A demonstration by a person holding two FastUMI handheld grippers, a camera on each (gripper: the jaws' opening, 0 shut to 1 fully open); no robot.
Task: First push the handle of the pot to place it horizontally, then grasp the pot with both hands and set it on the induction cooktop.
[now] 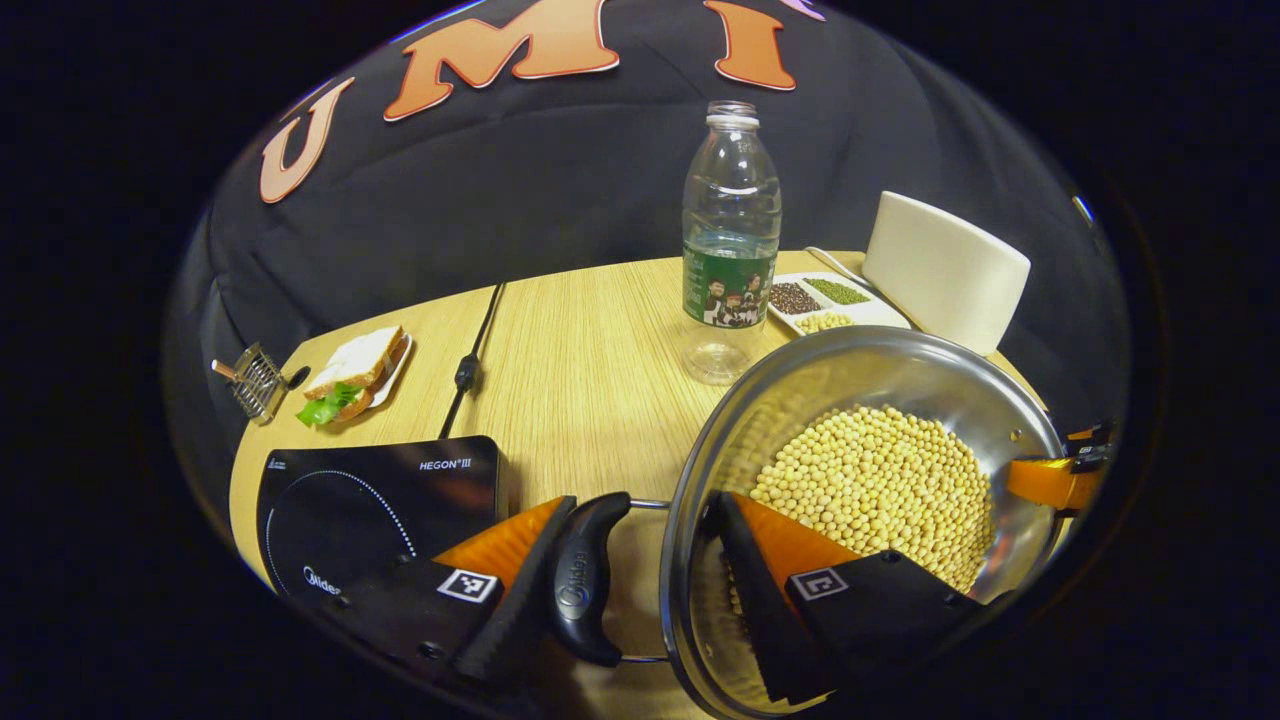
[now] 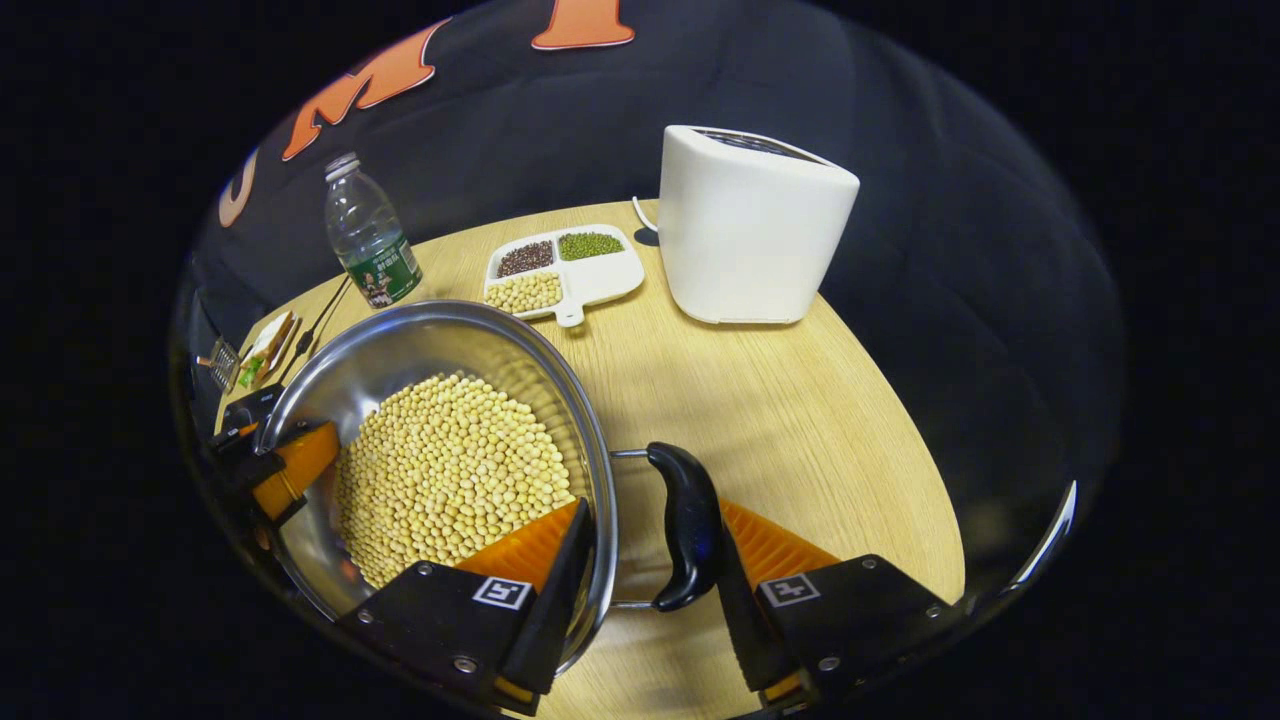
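In the left gripper view the pot (image 1: 870,500) held beans (image 1: 880,480) and sat on the table (image 1: 590,370) — the induction cooktop (image 1: 370,510) to its left, a bottle (image 1: 731,240) behind it. A divided tray (image 1: 830,300) lay right of the bottle, beside a toaster (image 1: 945,270). A sandwich (image 1: 355,375) rested far left — behind the cooktop.

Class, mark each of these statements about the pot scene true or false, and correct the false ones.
1. The pot holds yellow beans. True.
2. The pot sits on the induction cooktop. False: it is beside the cooktop, over the wooden table.
3. The left tool has one finger inside the pot's rim and one outside its side handle. True.
4. The water bottle lies on its side. False: it stands upright.
5. A divided dish holds three kinds of beans. True.
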